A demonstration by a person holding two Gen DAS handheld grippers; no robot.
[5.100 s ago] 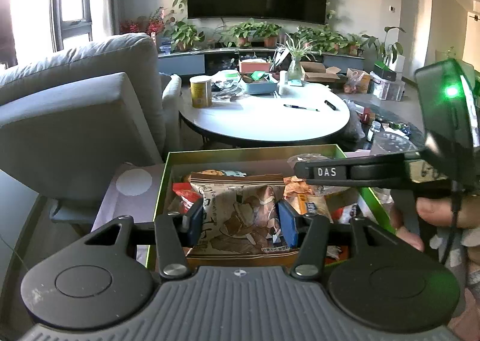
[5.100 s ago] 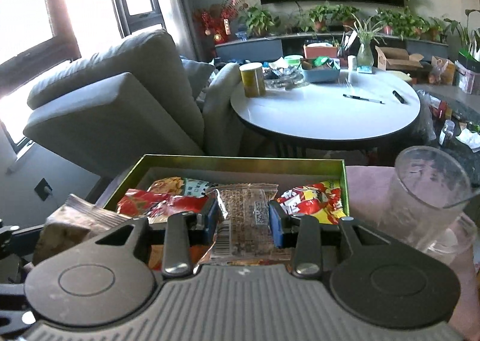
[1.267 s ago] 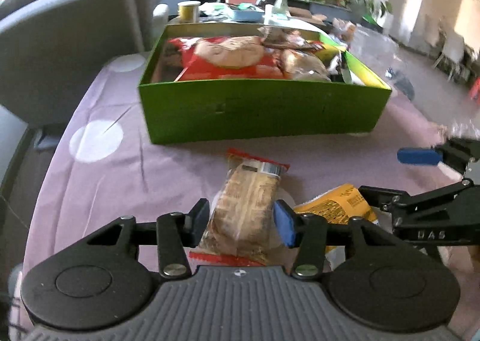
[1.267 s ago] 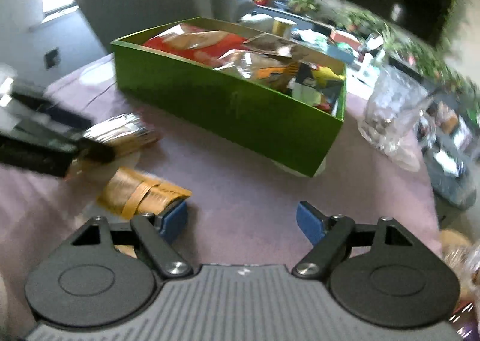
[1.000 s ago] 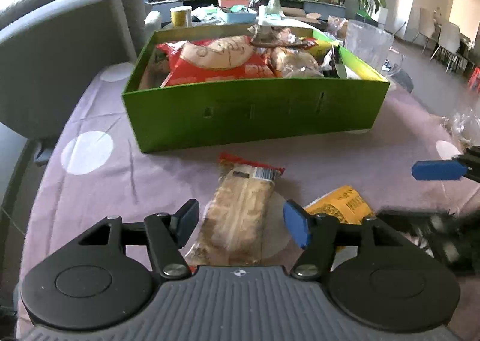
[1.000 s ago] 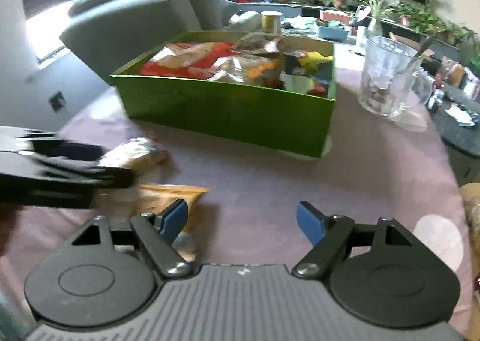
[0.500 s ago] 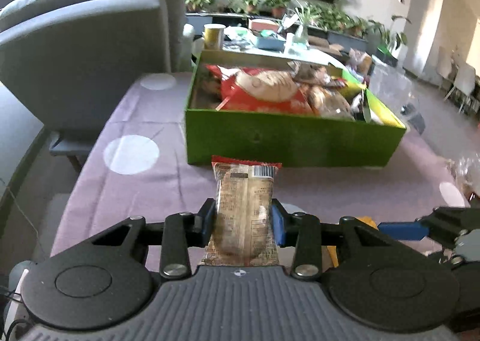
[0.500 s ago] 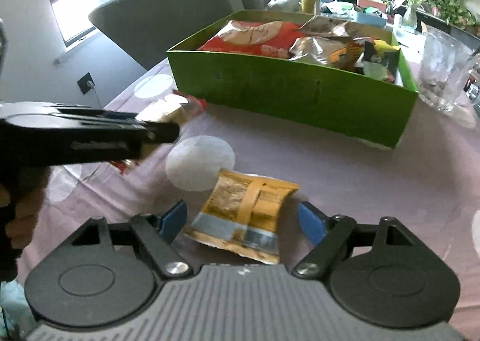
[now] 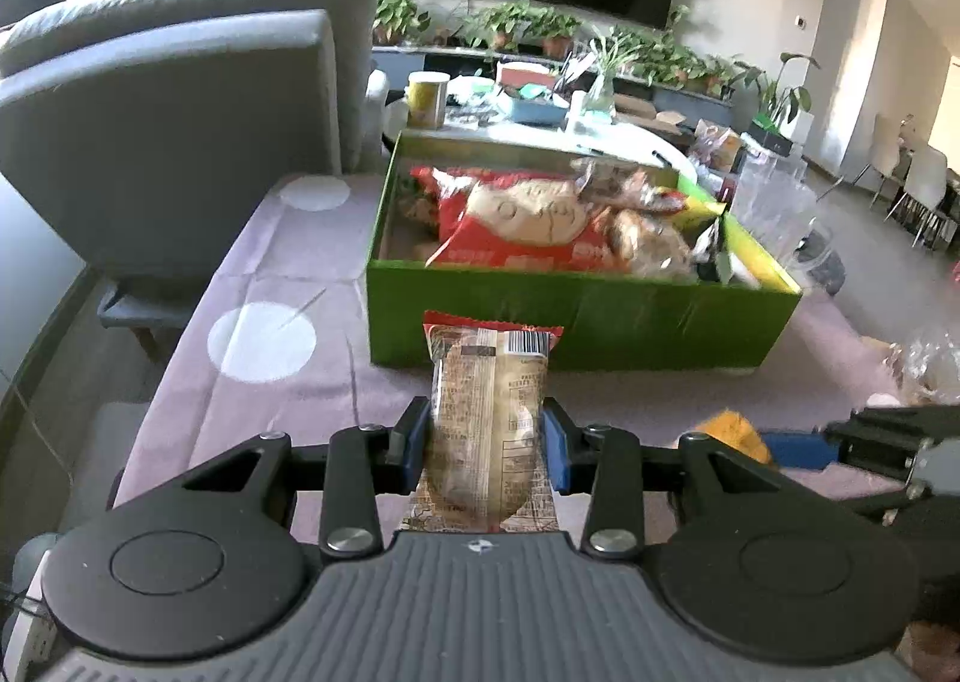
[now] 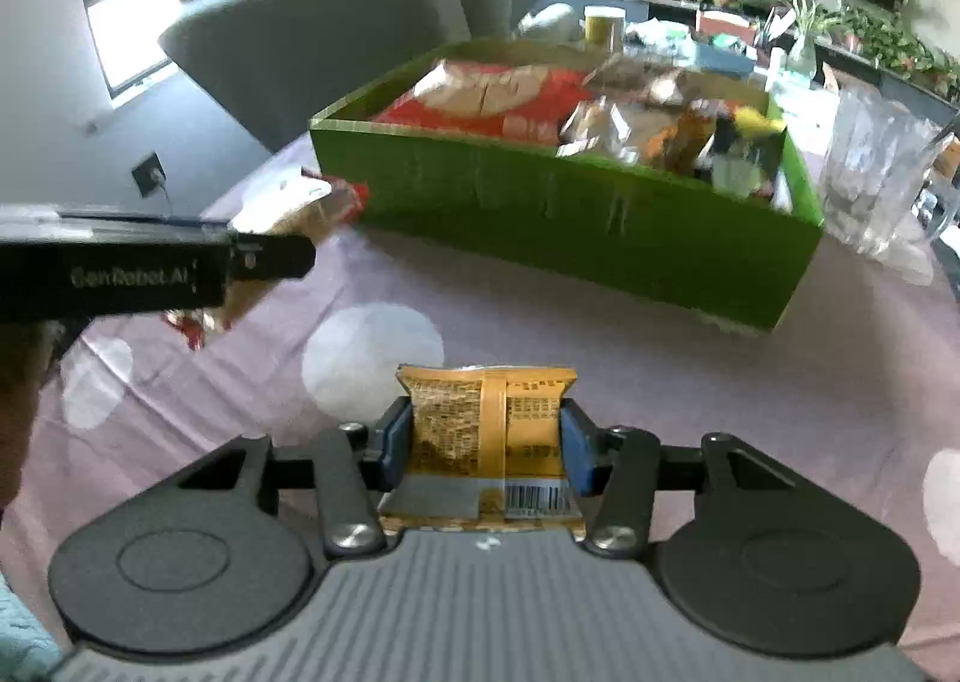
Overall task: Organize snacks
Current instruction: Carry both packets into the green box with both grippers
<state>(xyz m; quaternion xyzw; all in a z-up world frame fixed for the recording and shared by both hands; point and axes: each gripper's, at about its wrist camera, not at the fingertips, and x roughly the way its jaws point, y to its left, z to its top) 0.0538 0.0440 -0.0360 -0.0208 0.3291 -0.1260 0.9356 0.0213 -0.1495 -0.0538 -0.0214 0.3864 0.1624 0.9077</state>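
Note:
My left gripper [image 9: 486, 442] is shut on a beige snack packet with a red top edge [image 9: 487, 400] and holds it above the table, in front of the green snack box [image 9: 576, 316]. My right gripper [image 10: 486, 445] is shut on a yellow-orange snack packet [image 10: 489, 424], low over the purple tablecloth [image 10: 690, 382]. The box [image 10: 570, 214] is full of snack bags, with a big red bag [image 9: 522, 226] on top. In the right wrist view the left gripper [image 10: 156, 268] shows at the left with its packet [image 10: 288, 220].
A clear glass pitcher [image 10: 870, 184] stands right of the box. A grey sofa [image 9: 180, 129] is at the left. A white round table [image 9: 540, 135] with clutter lies behind the box. A clear bag [image 9: 924, 364] lies at the table's right edge.
My right gripper has closed on the yellow-orange packet, which lay between its open fingers half a second ago. My left gripper, holding the beige packet, has lifted a little higher.

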